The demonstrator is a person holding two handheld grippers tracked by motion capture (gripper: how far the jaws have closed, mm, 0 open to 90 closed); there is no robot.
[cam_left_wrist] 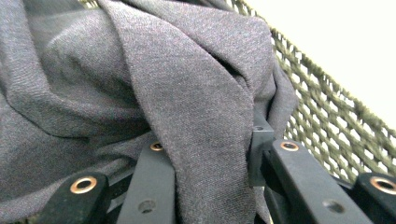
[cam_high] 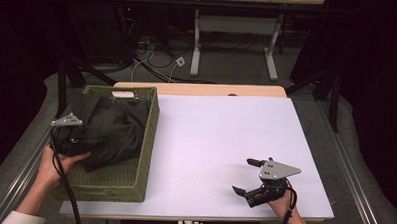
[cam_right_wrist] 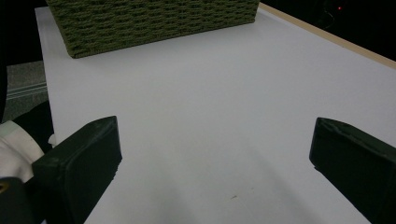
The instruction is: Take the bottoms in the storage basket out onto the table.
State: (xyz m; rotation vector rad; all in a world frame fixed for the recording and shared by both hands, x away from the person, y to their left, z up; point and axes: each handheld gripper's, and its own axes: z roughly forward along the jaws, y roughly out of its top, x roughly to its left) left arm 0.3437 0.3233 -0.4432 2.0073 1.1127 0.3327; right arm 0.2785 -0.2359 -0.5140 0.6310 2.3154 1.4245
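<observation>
A dark grey cloth [cam_high: 113, 129] lies bunched in a green woven basket [cam_high: 146, 140] at the table's left. My left gripper [cam_high: 80, 140] reaches into the basket from the near-left side, its tips buried in the fabric. In the left gripper view a thick fold of the cloth [cam_left_wrist: 177, 84] runs down between the two black jaws, and the left gripper [cam_left_wrist: 210, 154] is shut on it. The basket's wall [cam_left_wrist: 327, 126] shows behind the cloth. My right gripper [cam_high: 243, 175] rests low over the white table [cam_high: 221, 133] at the front right, open, with nothing between its jaws [cam_right_wrist: 215, 154].
The basket's side [cam_right_wrist: 154, 21] stands far ahead of the right gripper across bare white tabletop [cam_right_wrist: 210, 93]. A small white label [cam_high: 122, 94] sits on the basket's far rim. Beyond the table are a floor with cables and a second desk [cam_high: 234, 23].
</observation>
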